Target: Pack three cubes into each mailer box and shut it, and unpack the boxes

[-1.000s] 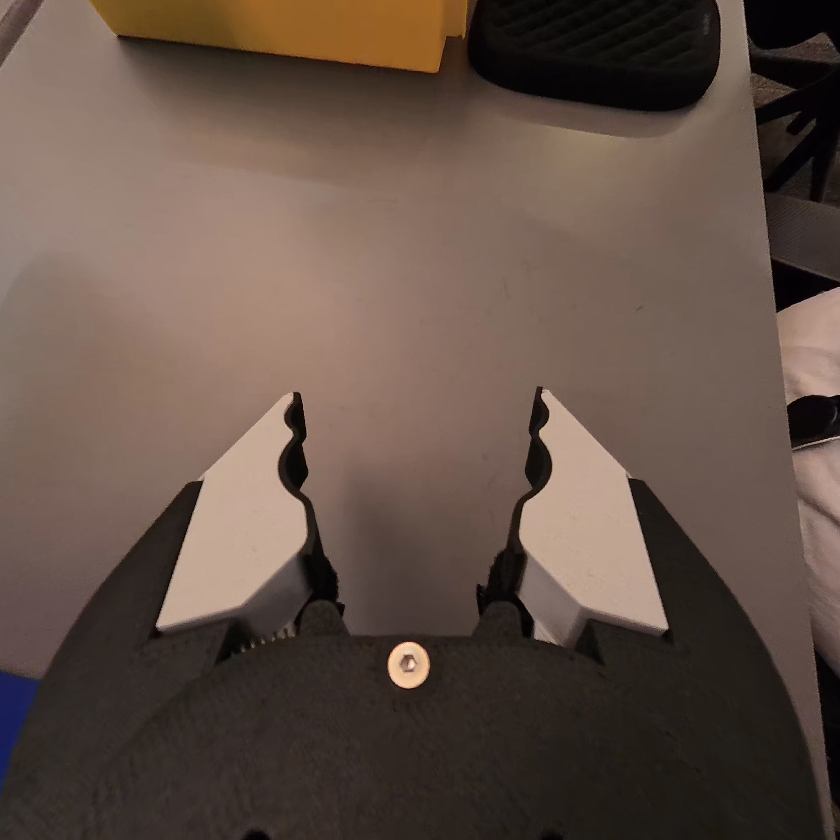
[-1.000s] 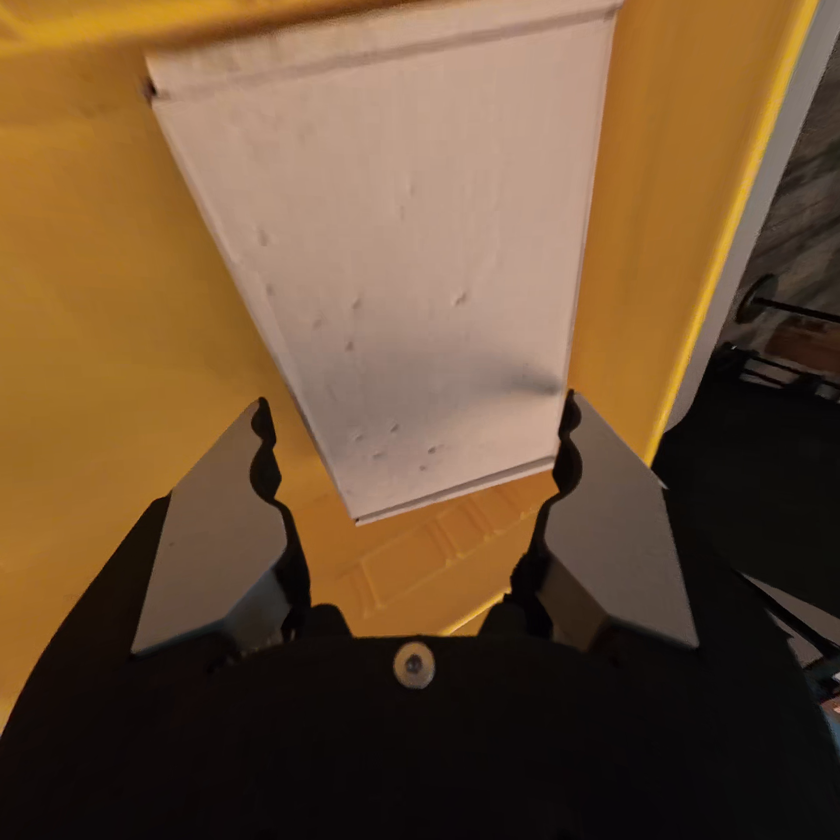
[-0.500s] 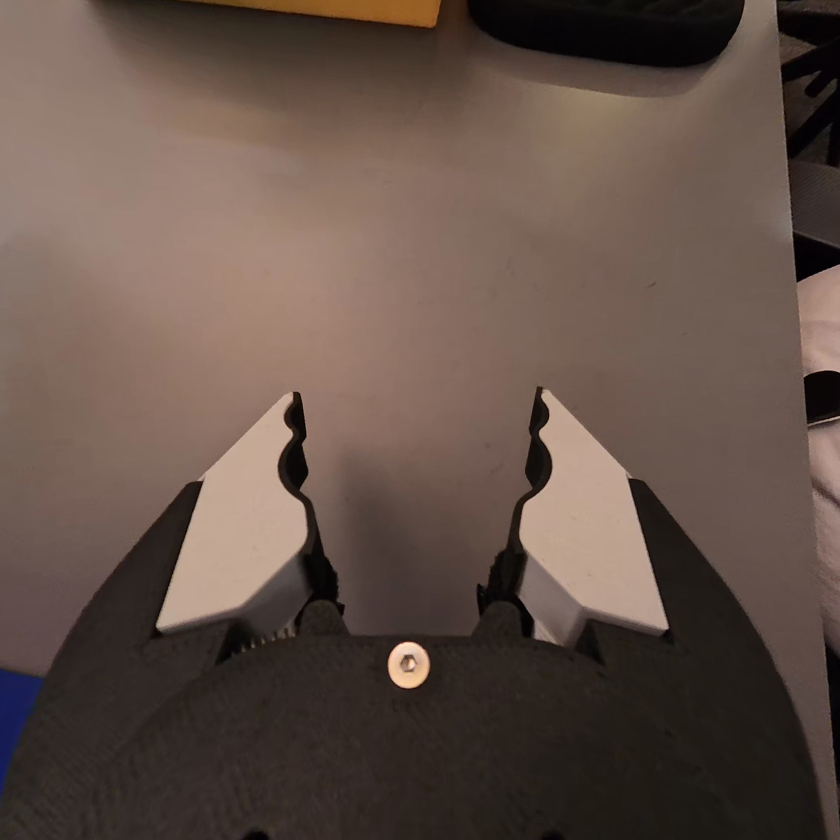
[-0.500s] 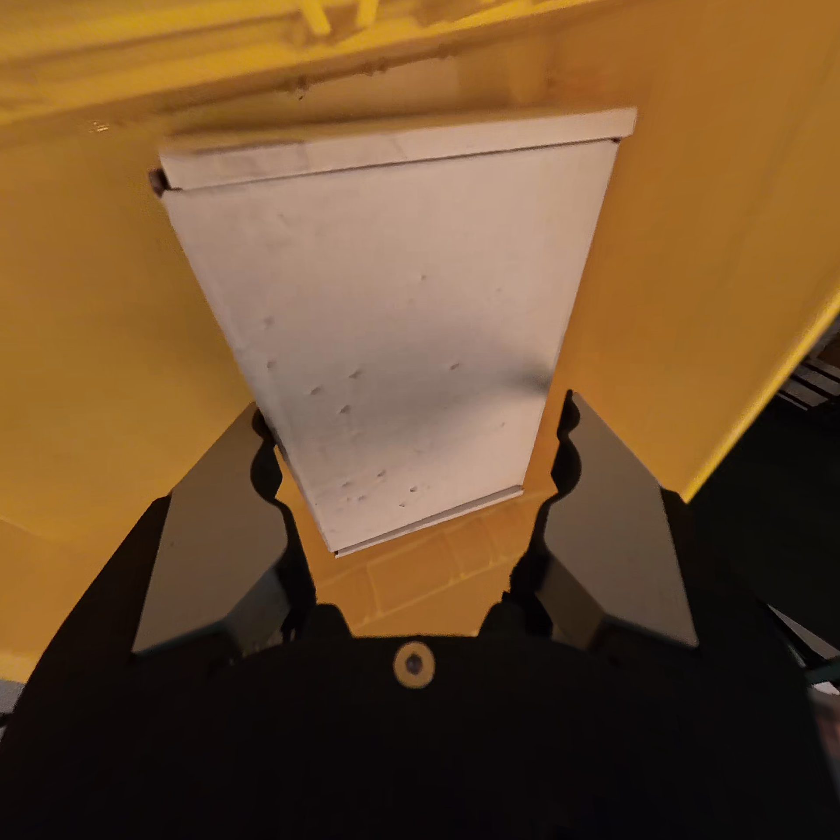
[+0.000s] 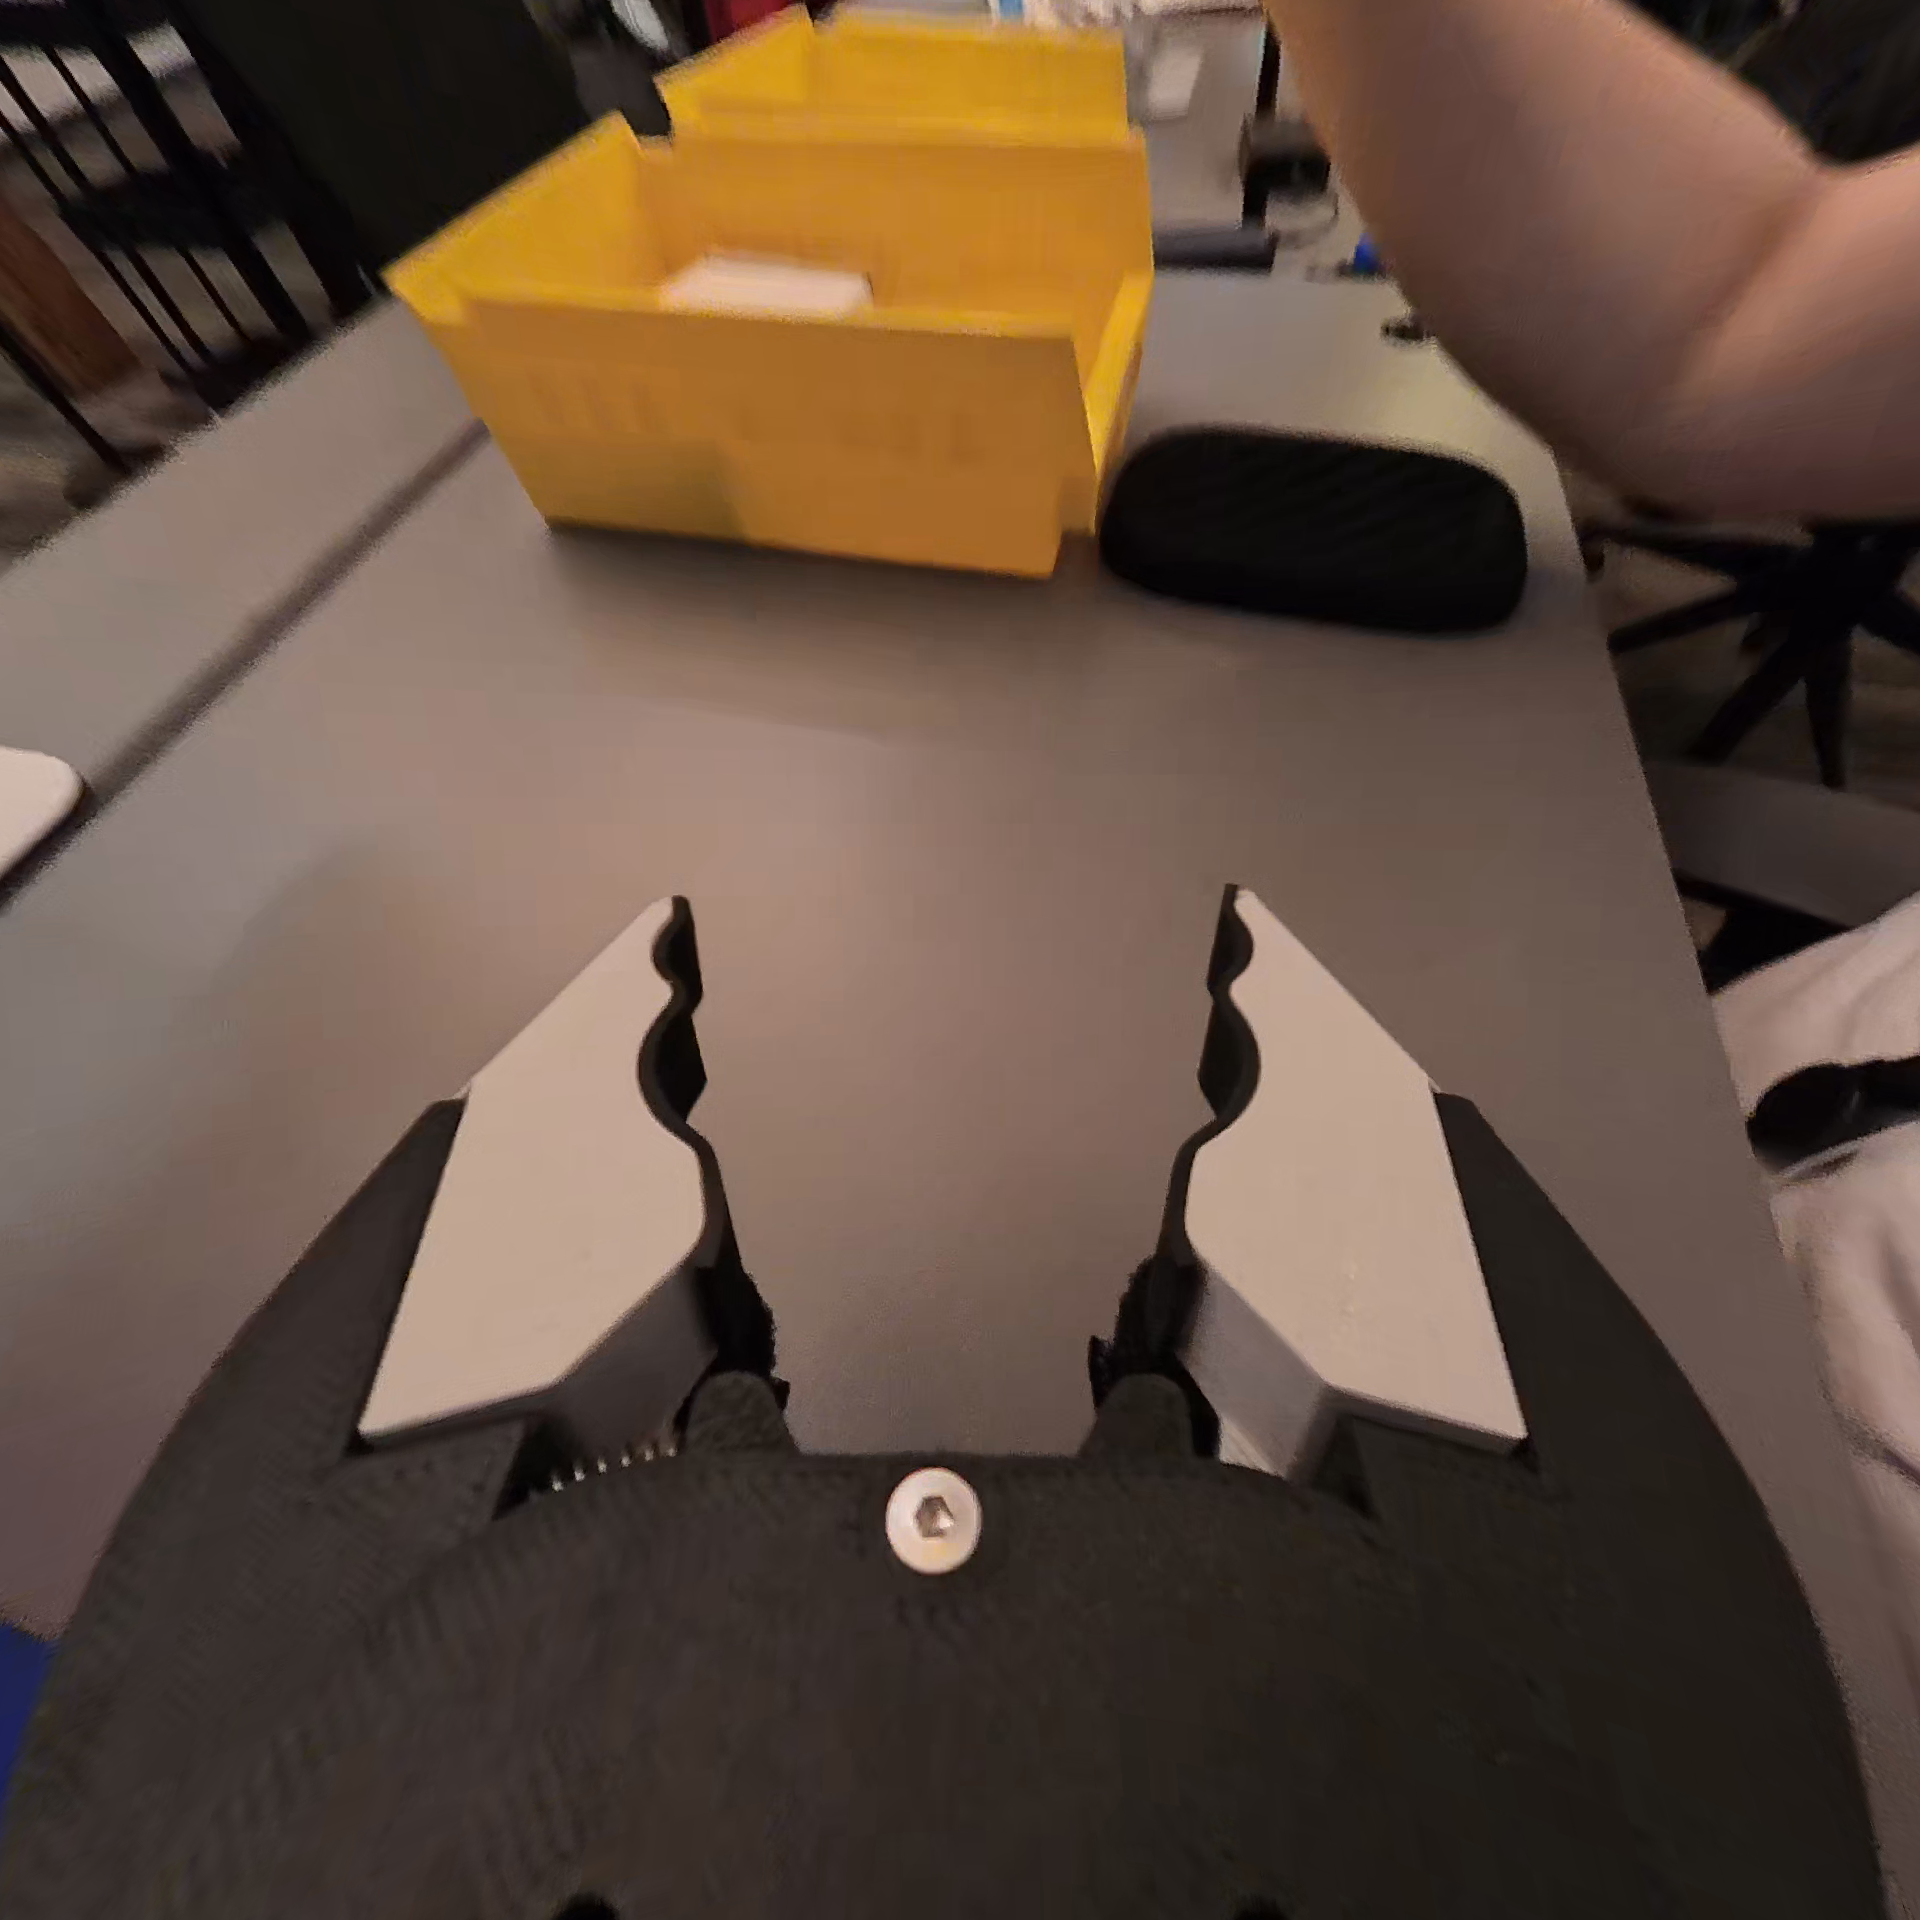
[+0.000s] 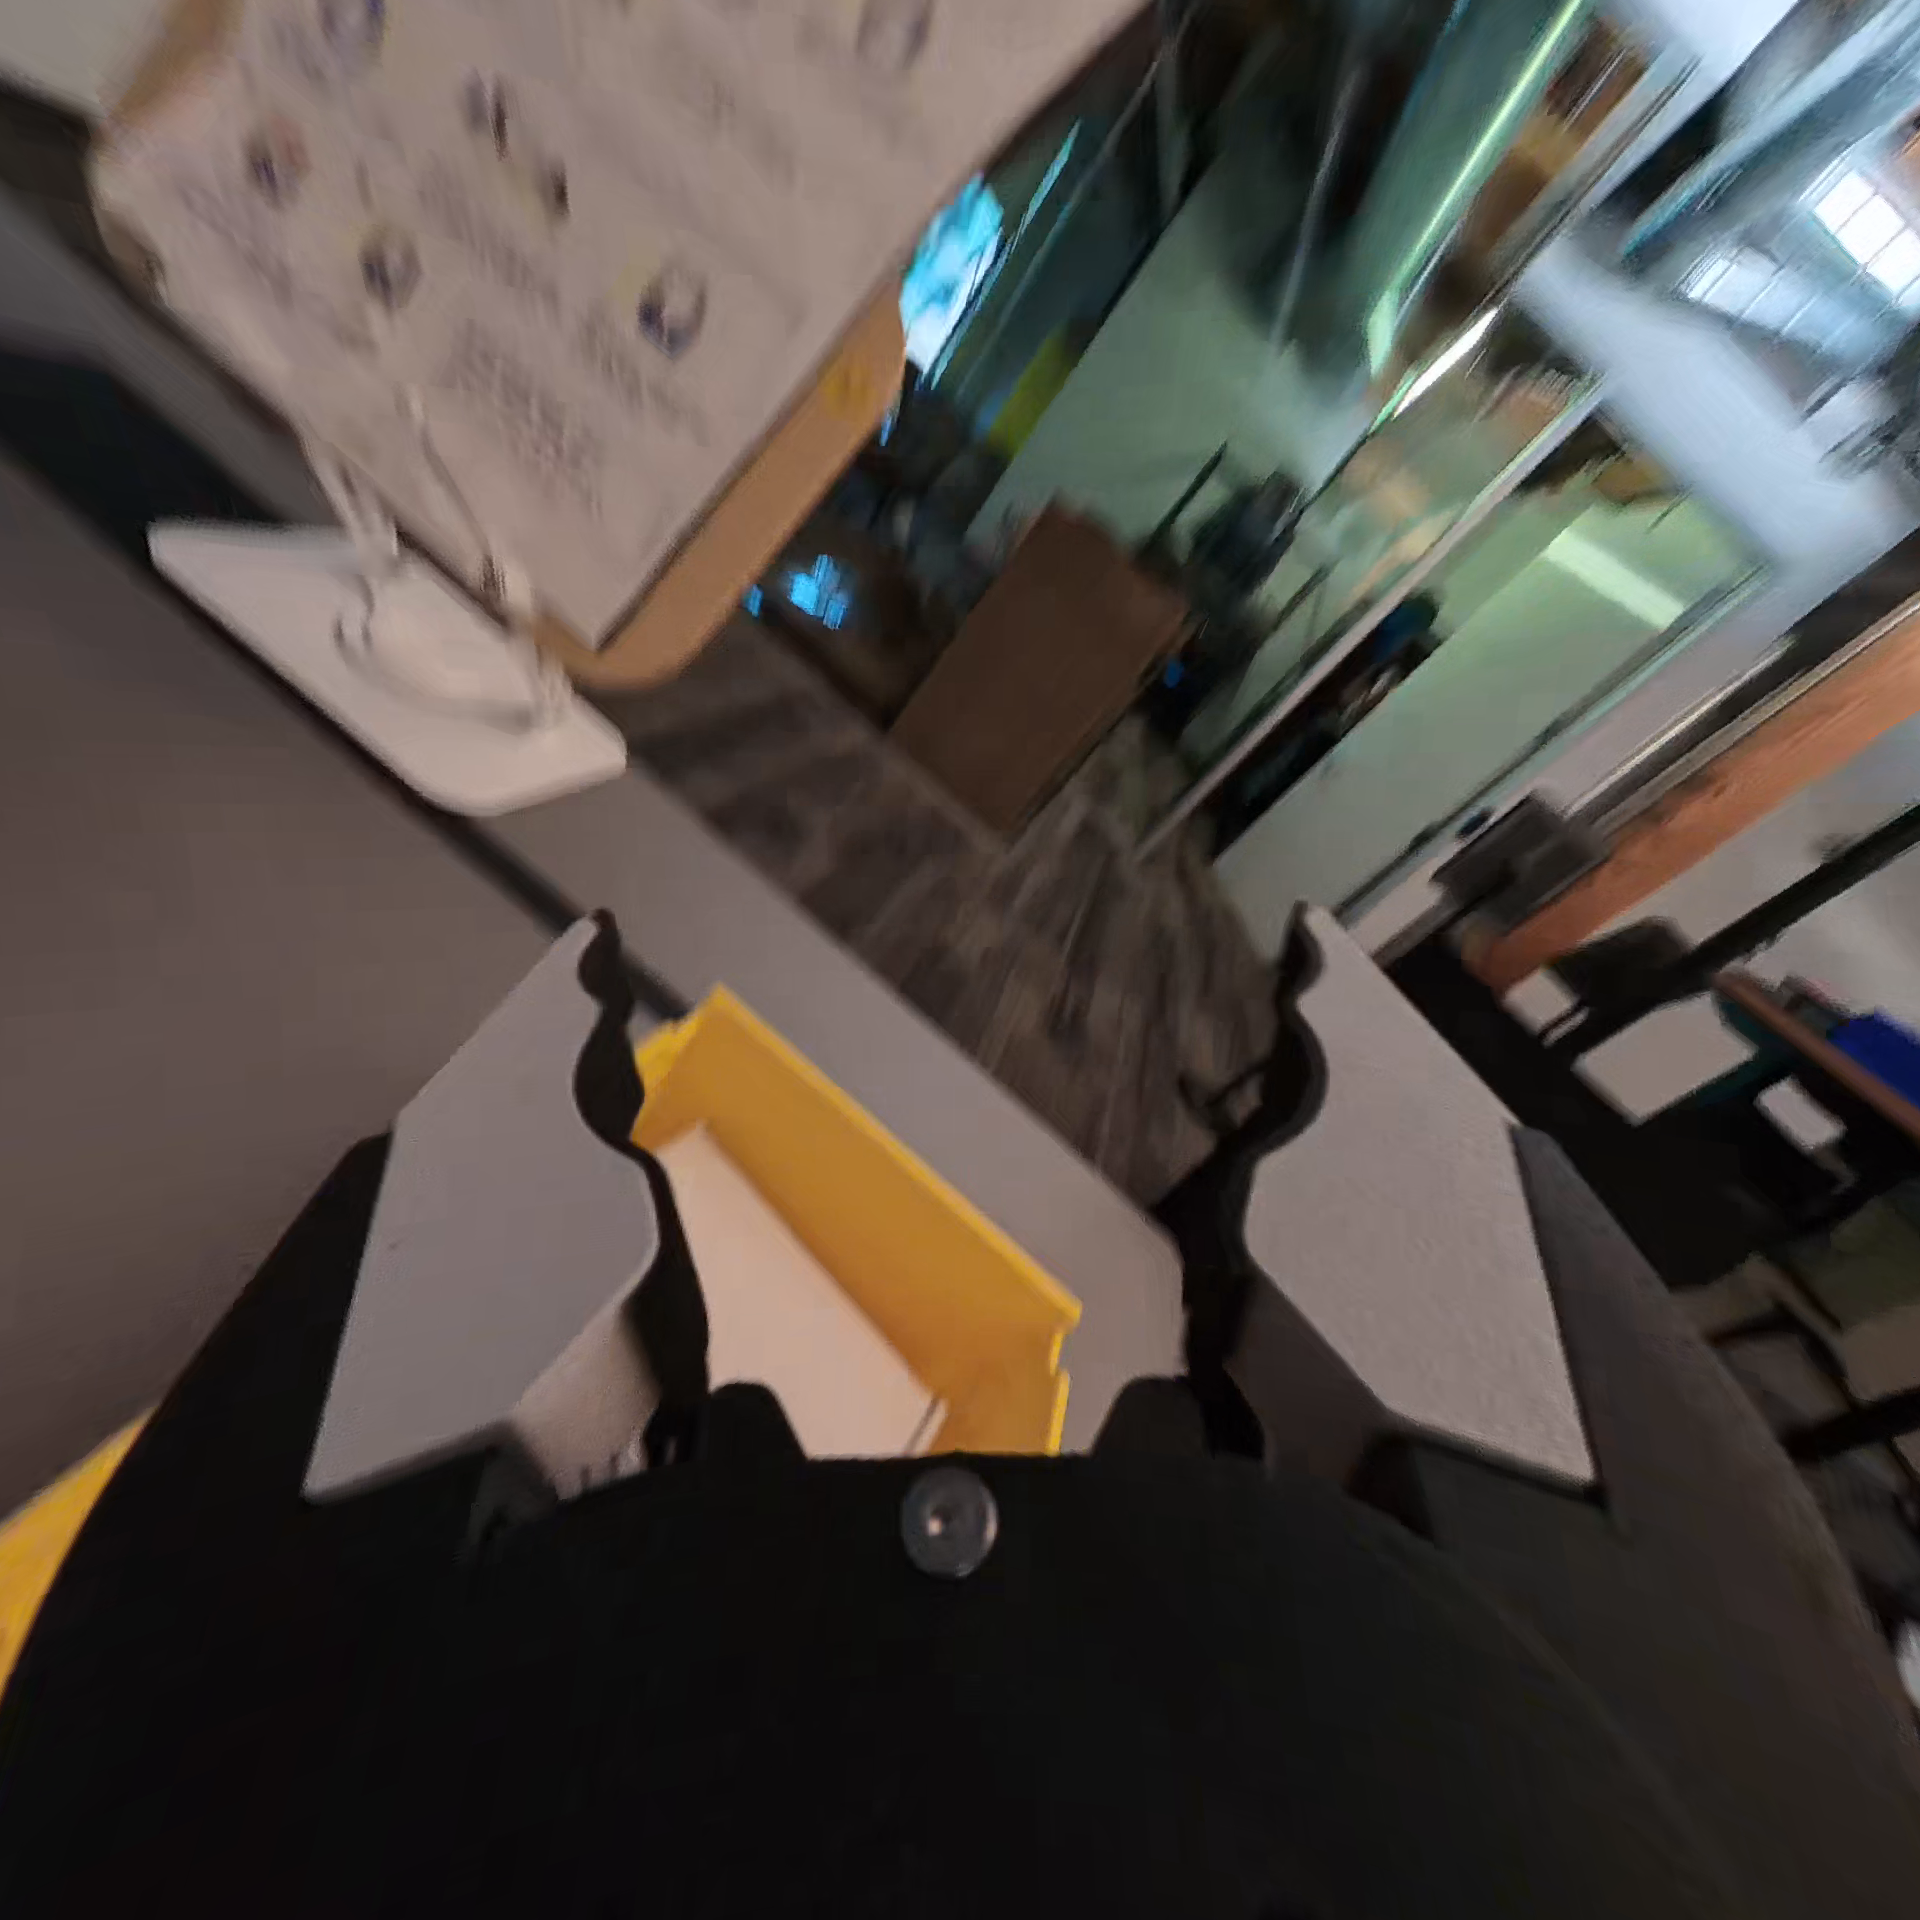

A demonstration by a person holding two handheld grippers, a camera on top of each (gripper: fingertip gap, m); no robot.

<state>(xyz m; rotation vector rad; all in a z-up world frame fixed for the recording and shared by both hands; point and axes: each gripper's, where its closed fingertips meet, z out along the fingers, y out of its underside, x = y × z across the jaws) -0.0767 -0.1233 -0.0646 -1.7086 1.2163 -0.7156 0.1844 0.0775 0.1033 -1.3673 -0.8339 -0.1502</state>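
Observation:
A yellow bin (image 5: 790,416) stands at the far side of the grey table (image 5: 935,790), with a white flat mailer box (image 5: 769,286) lying inside it. A second yellow bin (image 5: 935,83) stands behind it. My left gripper (image 5: 954,904) is open and empty, low over the bare table well in front of the bins. My right gripper (image 6: 945,925) is open and empty, raised and tilted above a yellow bin (image 6: 883,1195) whose white box (image 6: 790,1309) shows between its fingers. No cubes are in view.
A black padded rest (image 5: 1314,530) lies right of the front bin. A person's bare forearm (image 5: 1579,270) crosses the top right of the left wrist view. A white stand base (image 6: 384,665) sits on the table behind the bin. Chairs and the floor lie beyond the table's right edge. The black padded rest (image 5: 1314,530) is about equally far from each gripper, around 30 centimeters.
My left gripper has tilted up, bringing the bins into view. My right gripper has lifted out of the bin, away from the white box, and swung up toward the room. Both stayed open.

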